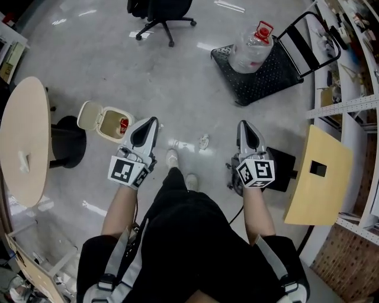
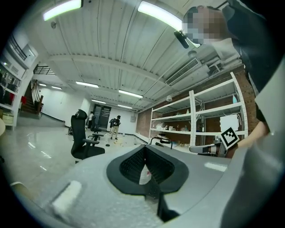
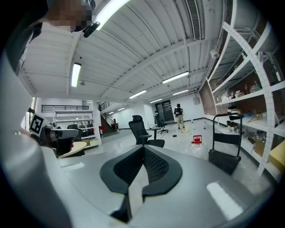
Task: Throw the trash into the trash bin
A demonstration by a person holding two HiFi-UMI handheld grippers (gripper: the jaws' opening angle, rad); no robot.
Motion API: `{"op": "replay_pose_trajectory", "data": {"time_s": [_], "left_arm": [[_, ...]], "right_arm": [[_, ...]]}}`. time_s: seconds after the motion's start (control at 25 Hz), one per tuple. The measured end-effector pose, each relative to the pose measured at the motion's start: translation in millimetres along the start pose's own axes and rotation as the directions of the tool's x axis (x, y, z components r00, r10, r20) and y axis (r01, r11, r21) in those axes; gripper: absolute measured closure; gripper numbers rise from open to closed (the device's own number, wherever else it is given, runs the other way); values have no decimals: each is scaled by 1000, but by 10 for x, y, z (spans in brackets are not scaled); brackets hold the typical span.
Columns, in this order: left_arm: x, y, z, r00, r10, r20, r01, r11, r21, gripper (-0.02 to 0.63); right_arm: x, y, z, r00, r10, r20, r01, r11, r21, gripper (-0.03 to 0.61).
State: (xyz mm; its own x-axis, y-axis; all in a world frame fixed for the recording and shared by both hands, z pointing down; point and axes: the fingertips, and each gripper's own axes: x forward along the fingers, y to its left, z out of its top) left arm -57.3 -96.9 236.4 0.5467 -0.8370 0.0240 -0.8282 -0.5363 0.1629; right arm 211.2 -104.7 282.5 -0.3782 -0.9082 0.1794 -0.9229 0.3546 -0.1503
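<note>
A small beige trash bin (image 1: 110, 134) stands on the floor at my left with its lid (image 1: 89, 114) flipped open and something red (image 1: 124, 125) inside. My left gripper (image 1: 153, 121) hovers just right of the bin, its jaws together. A sliver of white and red shows in its slit (image 2: 145, 171); I cannot tell what that is. My right gripper (image 1: 244, 123) is shut with nothing in it (image 3: 142, 165). A crumpled white scrap (image 1: 204, 141) lies on the floor between the grippers, a smaller one (image 1: 174, 143) by my shoes.
A round beige table (image 1: 21, 142) is at the far left and a black office chair (image 1: 160, 12) ahead. A black cart (image 1: 260, 77) carries a water jug (image 1: 251, 47). Shelving (image 1: 349, 106) and a yellowish board (image 1: 320, 177) line the right.
</note>
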Motion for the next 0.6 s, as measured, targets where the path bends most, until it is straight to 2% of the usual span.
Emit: {"op": "replay_pose_trajectory", "data": {"time_s": [0.2,0.36,0.48,0.6], "left_arm": [[319,90,-350,997,-66,-48,65,997,-31,609],[491,131,-703,990,-123,-71,121,992,-36,611],[607,163,-1015,985,-151,-89,148,988,-42,609],[720,143,-1333,978,-181,-101,177,983,-51,609]], "right_arm": [[120,-146,-362,996,-69,-50,71,997,35,574],[264,-168,-693,993,-85,-81,89,995,53,574],[358,-265,-1107,987,-102,-125,112,991,73,574],[412,-419,-1696,971,-123,-207,146,984,101,574]]}}
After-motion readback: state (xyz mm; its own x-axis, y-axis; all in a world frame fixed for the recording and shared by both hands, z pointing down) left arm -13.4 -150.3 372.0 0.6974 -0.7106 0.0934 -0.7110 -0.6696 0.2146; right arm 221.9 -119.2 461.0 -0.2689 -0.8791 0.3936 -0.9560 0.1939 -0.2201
